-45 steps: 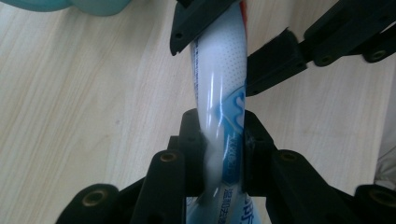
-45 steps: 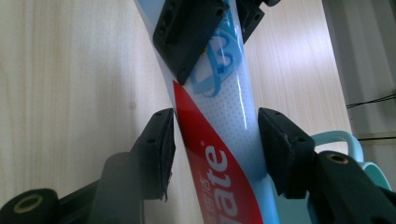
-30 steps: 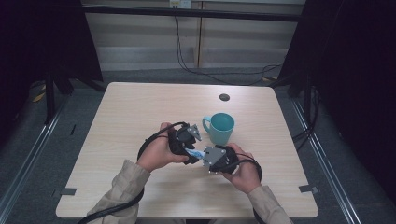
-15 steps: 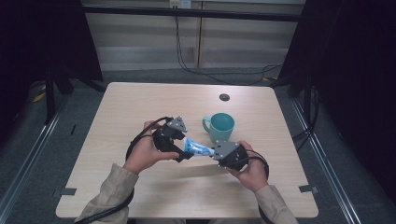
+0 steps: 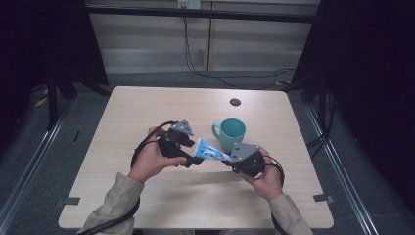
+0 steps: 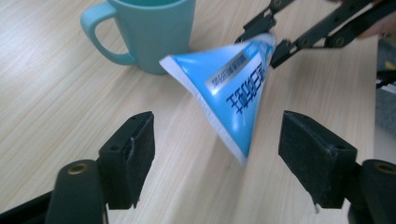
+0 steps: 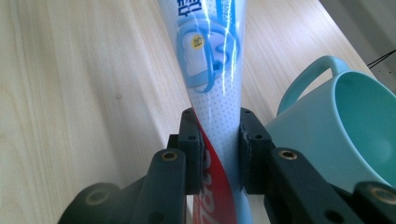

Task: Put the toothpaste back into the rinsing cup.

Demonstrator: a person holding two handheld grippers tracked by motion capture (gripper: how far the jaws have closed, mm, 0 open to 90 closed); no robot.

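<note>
Toothpaste tube (image 5: 211, 150) is clamped near its cap end by the right gripper (image 5: 230, 159), its flat tail presented between the left gripper's (image 6: 217, 161) wide-open jaws beside the teal mug (image 5: 231, 133), apparently for a handover.

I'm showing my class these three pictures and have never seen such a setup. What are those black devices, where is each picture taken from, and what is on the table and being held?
A person sits at a wooden table, holding a hand-operated two-jaw gripper in each hand. No robot arm is involved.

The high view comes from a fixed camera above, looking down. There the left gripper is at the left and the right gripper at the right. The other two pictures come from cameras riding on the grippers, looking along their black jaws.

On the table stands a teal mug, handle toward the left in the high view.

The right gripper view shows its jaws clamped on the narrow end of a blue toothpaste tube. The left gripper view shows its jaws open, with the tube's wide flat end between them, untouched.
</note>
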